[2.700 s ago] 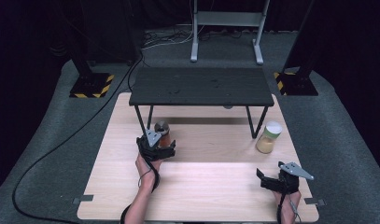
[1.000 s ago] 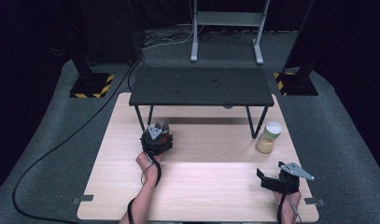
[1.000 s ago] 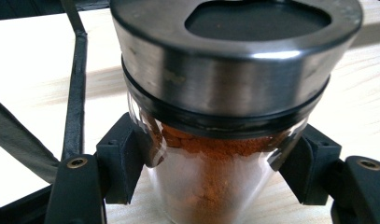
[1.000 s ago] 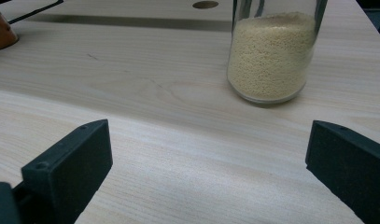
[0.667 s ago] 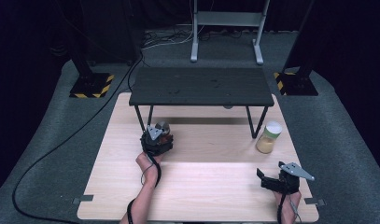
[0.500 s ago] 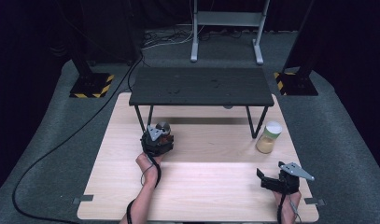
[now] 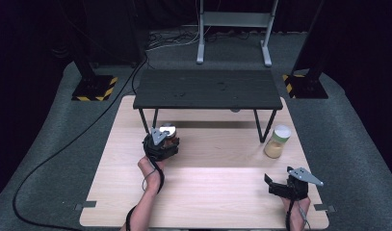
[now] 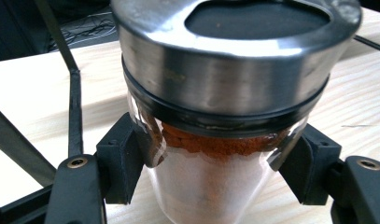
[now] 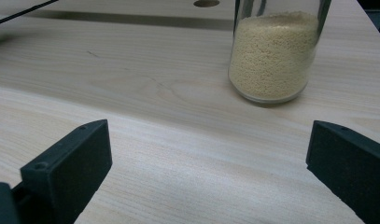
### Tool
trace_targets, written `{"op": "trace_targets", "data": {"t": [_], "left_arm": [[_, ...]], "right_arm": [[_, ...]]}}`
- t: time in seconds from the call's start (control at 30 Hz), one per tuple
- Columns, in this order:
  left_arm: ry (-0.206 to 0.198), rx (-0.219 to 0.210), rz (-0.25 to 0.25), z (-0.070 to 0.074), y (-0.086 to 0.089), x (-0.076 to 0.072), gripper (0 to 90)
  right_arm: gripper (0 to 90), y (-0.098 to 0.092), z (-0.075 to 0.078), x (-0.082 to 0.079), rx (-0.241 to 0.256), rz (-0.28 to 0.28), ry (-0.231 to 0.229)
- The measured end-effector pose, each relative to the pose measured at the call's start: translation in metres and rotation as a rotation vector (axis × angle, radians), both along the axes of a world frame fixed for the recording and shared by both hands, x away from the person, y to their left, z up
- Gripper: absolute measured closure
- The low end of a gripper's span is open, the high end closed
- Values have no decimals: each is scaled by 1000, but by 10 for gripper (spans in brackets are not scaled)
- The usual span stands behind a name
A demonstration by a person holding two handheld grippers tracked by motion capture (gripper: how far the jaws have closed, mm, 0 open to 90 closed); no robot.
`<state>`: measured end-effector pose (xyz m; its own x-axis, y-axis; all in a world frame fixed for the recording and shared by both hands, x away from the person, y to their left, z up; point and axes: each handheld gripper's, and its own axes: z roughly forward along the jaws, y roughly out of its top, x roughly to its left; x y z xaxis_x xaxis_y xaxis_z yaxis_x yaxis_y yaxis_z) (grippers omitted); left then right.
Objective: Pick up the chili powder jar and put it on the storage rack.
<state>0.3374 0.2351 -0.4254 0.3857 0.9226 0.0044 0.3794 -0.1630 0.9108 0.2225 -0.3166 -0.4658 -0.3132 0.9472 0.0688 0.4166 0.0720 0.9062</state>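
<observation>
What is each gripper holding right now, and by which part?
The left gripper clamps the glass spice jar of red-orange powder by its glass body, just below the steel lid. The right gripper is open and holds nothing.

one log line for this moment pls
left claw: shut on spice jar | right claw: open, idle | grain jar: upright, untouched

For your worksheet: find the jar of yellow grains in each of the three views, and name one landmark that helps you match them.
High view: the jar of yellow grains stands right of centre, beside the black bench's right front leg.
Left gripper view: not in it.
Right gripper view: its lower body stands upper right.
Shared landmark: the pale wooden table.
</observation>
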Motion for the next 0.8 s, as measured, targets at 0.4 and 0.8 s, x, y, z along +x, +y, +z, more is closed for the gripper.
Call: {"op": "trace_targets", "data": {"t": [0.4,0.8], "left_arm": [[-4,12,-40,16,1,-3,313],[-7,11,-65,30,1,-1,313]], "right_arm": [[0,0,0,0,-3,1,0],[0,1,0,0,-4,-1,-1]]}}
